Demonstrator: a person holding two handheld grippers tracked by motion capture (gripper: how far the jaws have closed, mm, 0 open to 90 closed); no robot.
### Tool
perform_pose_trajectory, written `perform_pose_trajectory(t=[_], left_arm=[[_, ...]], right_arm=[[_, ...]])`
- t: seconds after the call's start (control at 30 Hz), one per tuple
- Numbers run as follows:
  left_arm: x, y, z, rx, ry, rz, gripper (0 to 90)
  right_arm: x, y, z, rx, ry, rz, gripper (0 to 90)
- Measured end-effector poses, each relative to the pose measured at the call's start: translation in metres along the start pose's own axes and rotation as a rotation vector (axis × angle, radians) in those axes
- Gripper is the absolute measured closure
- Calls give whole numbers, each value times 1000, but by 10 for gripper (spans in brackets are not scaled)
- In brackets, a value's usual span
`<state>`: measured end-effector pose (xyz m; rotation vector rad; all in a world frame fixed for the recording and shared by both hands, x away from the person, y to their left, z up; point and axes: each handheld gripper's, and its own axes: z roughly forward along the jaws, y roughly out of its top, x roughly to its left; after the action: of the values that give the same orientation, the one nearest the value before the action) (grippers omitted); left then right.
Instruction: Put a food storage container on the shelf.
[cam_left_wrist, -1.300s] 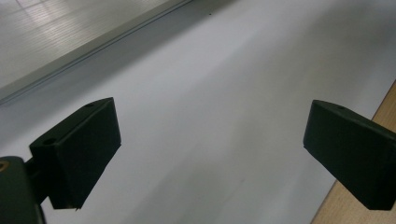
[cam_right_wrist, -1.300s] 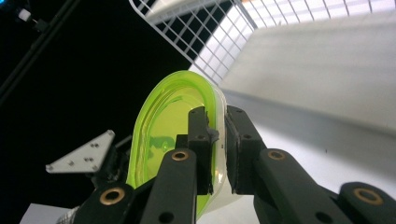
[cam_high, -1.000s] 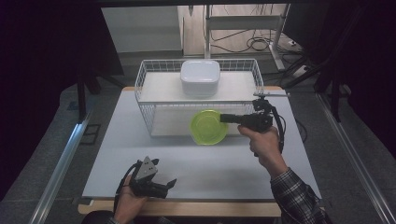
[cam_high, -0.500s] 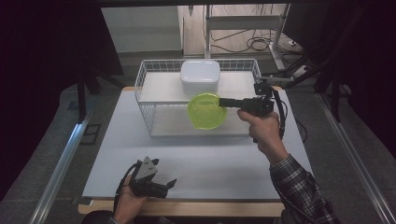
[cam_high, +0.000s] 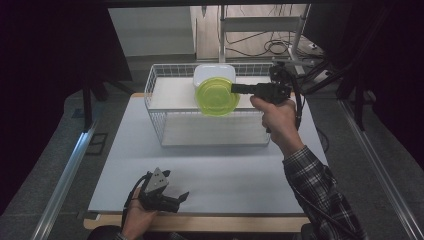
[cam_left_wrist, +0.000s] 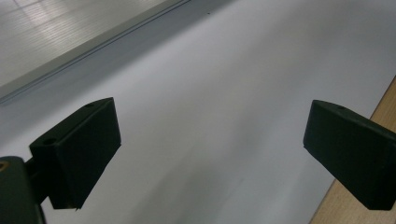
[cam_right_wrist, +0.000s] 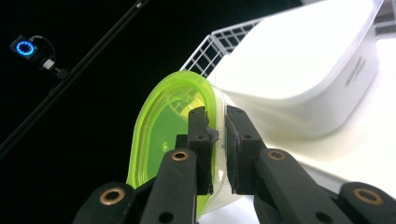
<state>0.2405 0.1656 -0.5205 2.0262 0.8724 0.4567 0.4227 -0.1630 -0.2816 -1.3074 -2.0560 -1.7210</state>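
Observation:
A translucent lime-green plate (cam_high: 216, 96) hangs tilted on edge over the white wire basket (cam_high: 157, 117), just in front of a white square bowl (cam_high: 215, 73) that sits at the basket's back. My right gripper (cam_high: 235, 89) is shut on the plate's right rim. In the right gripper view its jaws pinch the green plate (cam_right_wrist: 161, 135) at the rim, with the white bowl (cam_right_wrist: 303, 70) close behind. My left gripper (cam_high: 182, 197) rests on the table near the front edge, open, with nothing between its fingers (cam_left_wrist: 77, 154).
The white table mat (cam_high: 220, 175) lies bare between the basket and the wooden front edge (cam_high: 200, 223). Metal rails run along both sides of the table. A shelf frame and cables stand behind the basket.
My right gripper has carried the green plate up from in front of the basket and back over it, toward the white bowl. The left gripper has stayed put.

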Motion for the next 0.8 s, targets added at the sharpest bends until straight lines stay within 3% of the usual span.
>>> perform_pose_trajectory(t=[0.4, 0.8], left_arm=[[0, 0, 0, 0, -5, -5, 36], [0, 0, 0, -2, -9, -6, 36]], right_arm=[[5, 35, 11, -65, -43, 22, 815], [1, 56, 26, -129, -106, 52, 814]])
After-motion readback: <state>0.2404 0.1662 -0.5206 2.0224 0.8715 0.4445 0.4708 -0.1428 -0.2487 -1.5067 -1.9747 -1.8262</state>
